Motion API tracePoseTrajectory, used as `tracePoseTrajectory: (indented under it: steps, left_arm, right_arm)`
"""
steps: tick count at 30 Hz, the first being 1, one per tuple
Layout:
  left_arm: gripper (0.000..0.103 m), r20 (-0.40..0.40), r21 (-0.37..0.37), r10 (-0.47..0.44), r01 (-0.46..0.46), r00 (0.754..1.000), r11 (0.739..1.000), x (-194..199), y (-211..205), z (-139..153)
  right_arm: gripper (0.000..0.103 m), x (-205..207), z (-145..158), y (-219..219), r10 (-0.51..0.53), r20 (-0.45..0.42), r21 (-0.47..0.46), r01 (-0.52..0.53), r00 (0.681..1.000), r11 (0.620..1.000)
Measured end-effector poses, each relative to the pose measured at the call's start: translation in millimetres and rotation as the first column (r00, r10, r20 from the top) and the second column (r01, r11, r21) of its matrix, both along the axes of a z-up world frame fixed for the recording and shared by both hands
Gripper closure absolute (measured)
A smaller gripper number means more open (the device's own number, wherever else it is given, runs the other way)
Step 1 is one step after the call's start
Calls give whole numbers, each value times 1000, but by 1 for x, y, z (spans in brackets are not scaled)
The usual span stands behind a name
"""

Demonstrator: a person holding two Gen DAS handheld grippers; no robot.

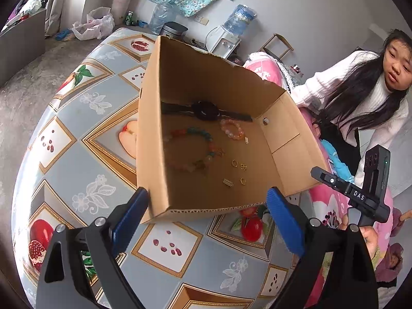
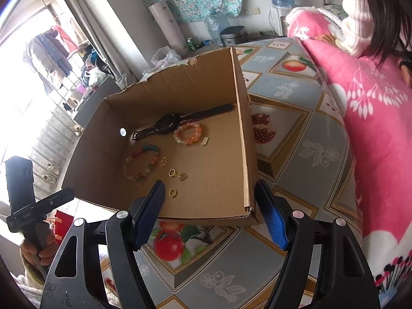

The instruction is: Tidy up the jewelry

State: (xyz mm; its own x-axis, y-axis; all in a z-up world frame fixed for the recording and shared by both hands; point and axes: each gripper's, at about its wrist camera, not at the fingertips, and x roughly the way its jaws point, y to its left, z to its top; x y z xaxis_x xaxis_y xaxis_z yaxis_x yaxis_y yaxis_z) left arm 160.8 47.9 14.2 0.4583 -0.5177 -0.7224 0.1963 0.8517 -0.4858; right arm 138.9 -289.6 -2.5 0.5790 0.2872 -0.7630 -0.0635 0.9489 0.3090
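Brown corrugated cardboard box (image 1: 180,82) with a torn upper rim stands open-topped on a round table covered in a grey-blue oilcloth printed with fruit panels (image 1: 85,134), and all the jewelry lies on its floor. Against the far wall of the box stretches a black wristwatch with a dark strap (image 1: 206,110), and just in front of it sits a small bracelet of pale pink and orange beads (image 1: 231,128) with a tiny gold clasp-like piece (image 1: 246,140) beside it. Nearer the middle lies a larger bracelet of mixed red, green and peach beads (image 1: 195,149), and close by it are several small gold rings and charms (image 1: 238,171), loose and apart from one another. The left gripper (image 1: 207,200), black with blue ribbed pads, hovers at the near rim of the box with its fingers spread wide and nothing between them. The right gripper (image 2: 209,200) of the same build is also spread wide, its left finger over the box interior and its right finger outside the box's right wall, pinching nothing. A person in a white ribbed sweater (image 1: 365,97) leans over a pink flowered blanket (image 2: 373,128) at the table's edge
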Motion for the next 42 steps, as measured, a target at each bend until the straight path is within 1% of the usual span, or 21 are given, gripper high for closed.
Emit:
tracePoseTrajectory:
  steps: [5, 12, 13, 15, 17, 19, 20, 24, 28, 30, 32, 34, 38, 42]
  left_arm:
    - [13, 1, -12, 5, -5, 1000, 1000, -12, 3, -1]
    - [13, 16, -6, 4, -4, 1000, 1000, -9, 4, 0]
    - [13, 34, -1, 5, -5, 999, 1000, -10, 4, 2]
    - [12, 74, 34, 21, -24, 997, 999, -16, 5, 8]
    - [12, 132, 90, 38, -51, 991, 995, -23, 5, 16]
    - [12, 198, 129, 53, -79, 979, 988, -34, 8, 25]
    - [11, 231, 141, 54, -88, 971, 986, -40, 8, 30]
    - [6, 326, 156, 31, -86, 945, 984, -63, 2, 47]
    - [6, 397, 166, 1, -73, 918, 983, -83, -9, 61]
    - [5, 411, 164, 0, -74, 912, 984, -90, -14, 63]
    - [5, 418, 176, 5, -86, 909, 981, -95, -22, 63]
    - [5, 413, 194, 11, -100, 911, 976, -100, -28, 59]
    - [5, 404, 230, 16, -118, 915, 966, -106, -40, 53]
    - [5, 414, 276, 79, -208, 907, 939, -107, -45, 48]
  right_arm:
    - [33, -9, -2, 1, 2, -1, -7, -2, 1000, 1000]
    - [33, -7, -3, -1, -11, 5, -16, 11, 1000, 1000]
    - [33, -8, -3, 0, -12, 13, -23, 13, 1000, 1000]
    - [33, -13, -1, 2, -18, 30, -39, 20, 999, 999]
    - [29, -20, 2, 3, -30, 54, -42, 32, 998, 999]
    - [24, -30, 7, 3, -45, 91, -41, 49, 995, 998]
    - [23, -35, 10, 3, -50, 112, -43, 55, 992, 998]
    - [19, -60, 24, 12, -53, 184, -107, 74, 982, 992]
    - [14, -80, 31, 25, -34, 230, -165, 73, 973, 984]
    - [11, -87, 31, 32, -19, 241, -192, 67, 970, 979]
    - [10, -95, 29, 41, 1, 247, -222, 55, 969, 974]
    - [9, -98, 23, 48, 13, 239, -242, 46, 971, 969]
    - [8, -103, 14, 56, 23, 222, -254, 35, 975, 967]
    - [8, -102, 10, 59, 7, 217, -266, 52, 976, 963]
